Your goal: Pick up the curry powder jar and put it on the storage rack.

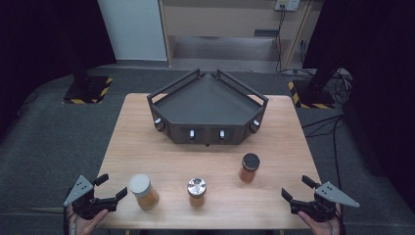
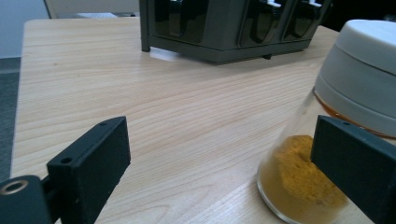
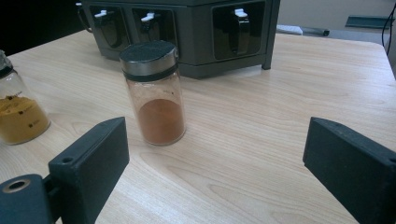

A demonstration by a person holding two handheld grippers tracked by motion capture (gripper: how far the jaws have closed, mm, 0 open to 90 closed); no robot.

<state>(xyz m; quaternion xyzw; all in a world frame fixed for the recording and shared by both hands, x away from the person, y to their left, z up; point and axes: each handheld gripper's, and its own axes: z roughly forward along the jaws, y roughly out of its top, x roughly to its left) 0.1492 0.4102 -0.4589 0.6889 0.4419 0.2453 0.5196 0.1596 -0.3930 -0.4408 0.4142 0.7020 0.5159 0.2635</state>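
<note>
since both claws sit low at the near edge of the surface (image 1: 147, 122), no jar is held yet. the left claw (image 1: 110, 190) is wide open, with nothing squeezed between its two black jaws. in the left gripper view the white-lid jar (image 2: 327, 135) is just beside the right-hand jaw, but i cannot tell if that jaw touches it. the right claw (image 1: 298, 188) is wide open too, and the black-lid jar (image 3: 154, 93) stands a bit ahead of it, well apart from its jaws.

three little jars stand in a row on the near half of the surface: the white-lid jar (image 1: 143, 192) at the left, the silver-lid jar (image 1: 196, 191) in the middle, and the black-lid jar (image 1: 250, 168) at the right. behind them sits the dark rack (image 1: 208, 105) with its small pockets along the front.

each jar looks like clear glass with spice powder inside, so it is likely hard, smooth and a bit slippery, and it could break if dropped. it is probably light, as the powder fills only the bottom part. the jars are tall and thin, so a bump near the top may tip them. the best place to hold is the straight glass side, under the lid, with one jaw on each side.
</note>
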